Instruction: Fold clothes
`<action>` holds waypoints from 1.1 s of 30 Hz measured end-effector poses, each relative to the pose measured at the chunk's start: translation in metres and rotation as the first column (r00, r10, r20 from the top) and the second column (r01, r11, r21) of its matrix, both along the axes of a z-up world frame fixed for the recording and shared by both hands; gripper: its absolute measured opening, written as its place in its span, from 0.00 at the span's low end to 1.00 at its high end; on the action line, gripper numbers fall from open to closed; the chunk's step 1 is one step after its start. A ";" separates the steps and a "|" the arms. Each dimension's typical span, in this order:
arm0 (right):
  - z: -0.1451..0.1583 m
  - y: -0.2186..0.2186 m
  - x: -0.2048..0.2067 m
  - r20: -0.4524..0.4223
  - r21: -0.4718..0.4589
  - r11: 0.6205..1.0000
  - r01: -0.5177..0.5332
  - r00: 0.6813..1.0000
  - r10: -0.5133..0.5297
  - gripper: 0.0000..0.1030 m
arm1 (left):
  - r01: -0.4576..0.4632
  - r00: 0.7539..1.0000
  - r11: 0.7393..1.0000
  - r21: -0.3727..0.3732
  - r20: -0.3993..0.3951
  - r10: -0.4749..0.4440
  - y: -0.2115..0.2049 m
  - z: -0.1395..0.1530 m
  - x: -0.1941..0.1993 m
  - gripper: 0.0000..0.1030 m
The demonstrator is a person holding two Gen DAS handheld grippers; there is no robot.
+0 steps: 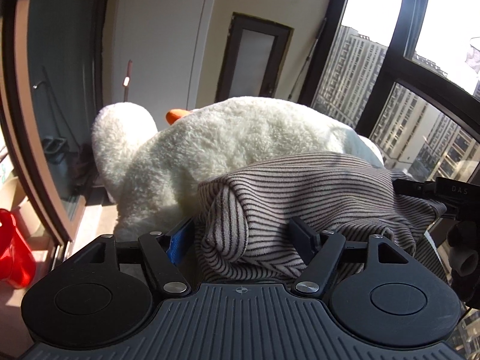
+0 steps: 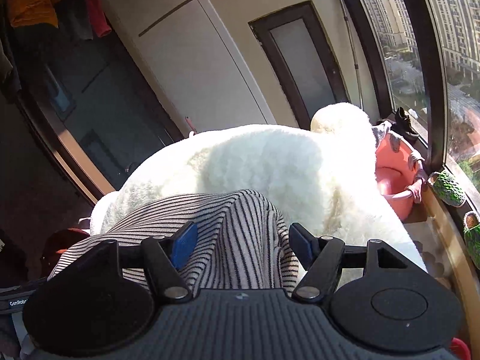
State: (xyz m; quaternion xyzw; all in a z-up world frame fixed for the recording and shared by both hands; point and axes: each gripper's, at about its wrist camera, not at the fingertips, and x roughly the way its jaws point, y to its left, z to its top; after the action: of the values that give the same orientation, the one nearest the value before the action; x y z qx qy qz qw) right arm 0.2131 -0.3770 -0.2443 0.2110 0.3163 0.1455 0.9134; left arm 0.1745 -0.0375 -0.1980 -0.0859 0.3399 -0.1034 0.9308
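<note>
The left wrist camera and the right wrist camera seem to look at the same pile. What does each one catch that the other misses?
Only the left wrist view shows the toy's orange beak, a red plastic thing at the left edge and the other gripper's black body.

Only the right wrist view shows a pink basin, hanging clothes and a dark shoe on the sill.

Both show the striped garment against the white plush toy, and tower blocks outside.

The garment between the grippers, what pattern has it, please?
Thin dark stripes on beige garment; clearest in the left wrist view.
</note>
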 end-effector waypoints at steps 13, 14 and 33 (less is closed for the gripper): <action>0.018 0.016 0.019 0.033 -0.083 0.995 -0.060 0.997 0.063 0.75 | 0.027 0.996 0.986 -0.165 -0.081 -0.041 0.012 -0.007 0.047 0.92; 0.015 0.019 0.022 0.026 -0.092 0.993 -0.068 0.997 0.071 0.75 | 0.031 0.994 0.982 -0.185 -0.099 -0.050 0.011 -0.012 0.050 0.92; 0.088 0.017 0.015 0.300 -0.093 0.995 -0.047 0.951 0.073 0.18 | 0.055 0.993 0.970 -0.238 0.111 -0.029 0.011 0.039 0.063 0.44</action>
State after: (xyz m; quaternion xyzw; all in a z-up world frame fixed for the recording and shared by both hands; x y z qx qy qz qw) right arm 0.2284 -0.3602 -0.1567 0.1374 0.1850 0.1904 0.9543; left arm 0.2372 -0.0261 -0.1593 -0.1850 0.2765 -0.1681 0.9279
